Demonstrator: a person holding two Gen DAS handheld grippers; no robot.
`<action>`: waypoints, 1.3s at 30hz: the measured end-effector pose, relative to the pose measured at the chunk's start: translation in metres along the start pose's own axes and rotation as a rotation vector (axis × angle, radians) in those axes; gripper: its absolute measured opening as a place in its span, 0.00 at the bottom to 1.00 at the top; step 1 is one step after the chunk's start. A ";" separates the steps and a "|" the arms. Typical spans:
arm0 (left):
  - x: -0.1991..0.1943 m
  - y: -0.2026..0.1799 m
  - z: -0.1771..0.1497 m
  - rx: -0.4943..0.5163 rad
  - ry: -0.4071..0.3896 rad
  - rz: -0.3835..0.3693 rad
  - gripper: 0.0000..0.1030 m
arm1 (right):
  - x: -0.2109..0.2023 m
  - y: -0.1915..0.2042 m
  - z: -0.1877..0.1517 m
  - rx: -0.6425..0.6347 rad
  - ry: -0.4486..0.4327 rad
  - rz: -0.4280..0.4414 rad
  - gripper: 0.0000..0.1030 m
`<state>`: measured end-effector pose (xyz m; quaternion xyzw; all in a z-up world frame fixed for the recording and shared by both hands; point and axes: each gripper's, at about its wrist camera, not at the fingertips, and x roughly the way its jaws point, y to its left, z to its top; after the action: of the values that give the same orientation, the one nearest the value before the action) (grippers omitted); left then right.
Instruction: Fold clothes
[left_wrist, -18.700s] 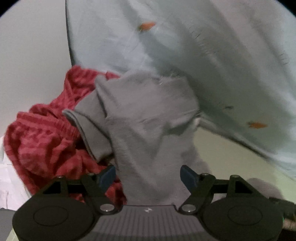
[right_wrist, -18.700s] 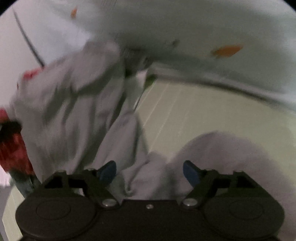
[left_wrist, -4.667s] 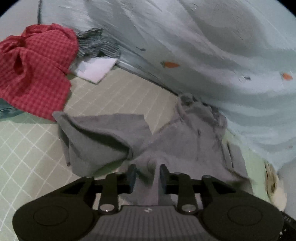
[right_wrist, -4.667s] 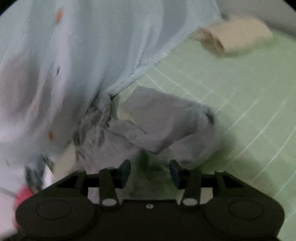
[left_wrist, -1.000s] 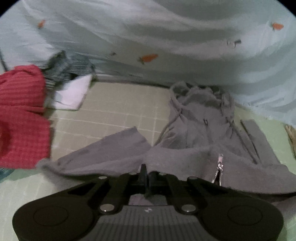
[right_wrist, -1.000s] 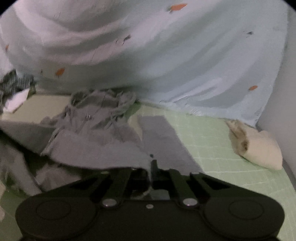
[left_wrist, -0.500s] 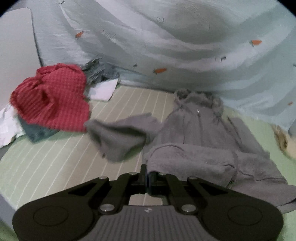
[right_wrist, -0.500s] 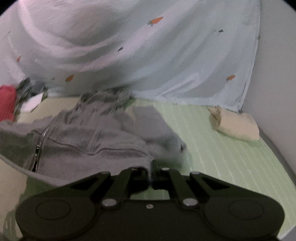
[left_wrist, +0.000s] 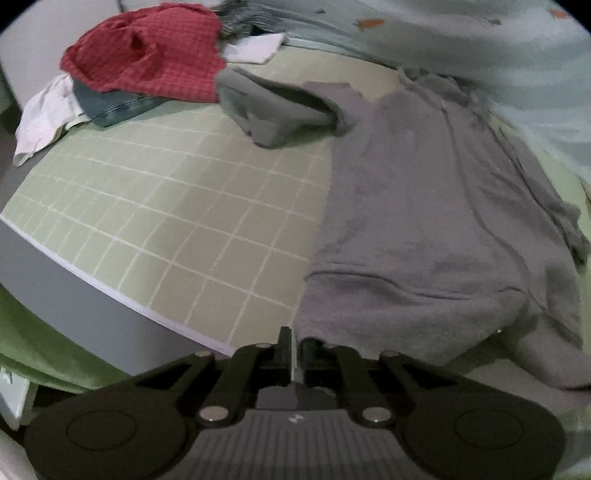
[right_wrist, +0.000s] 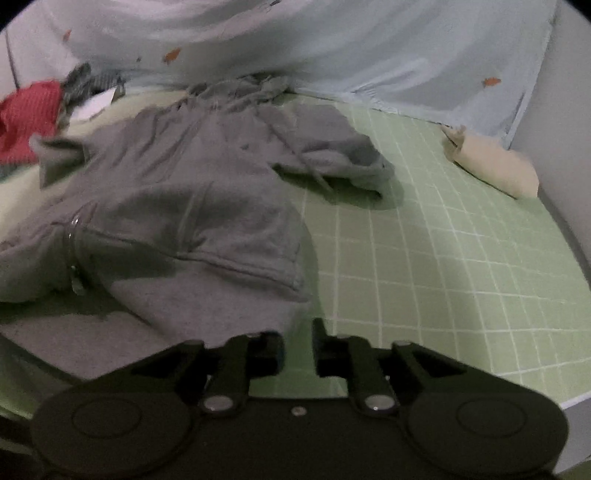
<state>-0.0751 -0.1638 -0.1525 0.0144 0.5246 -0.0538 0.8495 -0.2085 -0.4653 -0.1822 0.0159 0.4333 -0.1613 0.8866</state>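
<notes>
Grey hoodie (left_wrist: 424, 206) lay spread front-up on the green grid mat (left_wrist: 177, 206), hem at the near edge. Left gripper (left_wrist: 295, 345) jaws were just parting at the hem corner, nothing pinched; right gripper (right_wrist: 298, 332) jaws were opening, hem beside them, free.

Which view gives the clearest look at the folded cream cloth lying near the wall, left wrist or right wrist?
The right wrist view. There the cream cloth lies in full view on the green grid mat, far right, below the pale blue sheet. The left wrist view shows at most a sliver at its right edge, too small to identify.
</notes>
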 end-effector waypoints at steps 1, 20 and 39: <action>0.000 -0.003 -0.002 0.017 0.003 0.000 0.08 | 0.000 0.004 -0.002 -0.020 0.003 -0.011 0.31; 0.026 0.011 0.002 0.132 0.047 -0.150 0.18 | 0.010 0.077 0.006 -0.086 -0.111 0.147 0.49; 0.014 0.016 -0.002 0.148 0.019 -0.099 0.02 | -0.003 0.026 0.007 0.212 0.034 0.354 0.04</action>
<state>-0.0692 -0.1491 -0.1660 0.0516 0.5271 -0.1341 0.8375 -0.1969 -0.4412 -0.1781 0.1876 0.4194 -0.0474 0.8869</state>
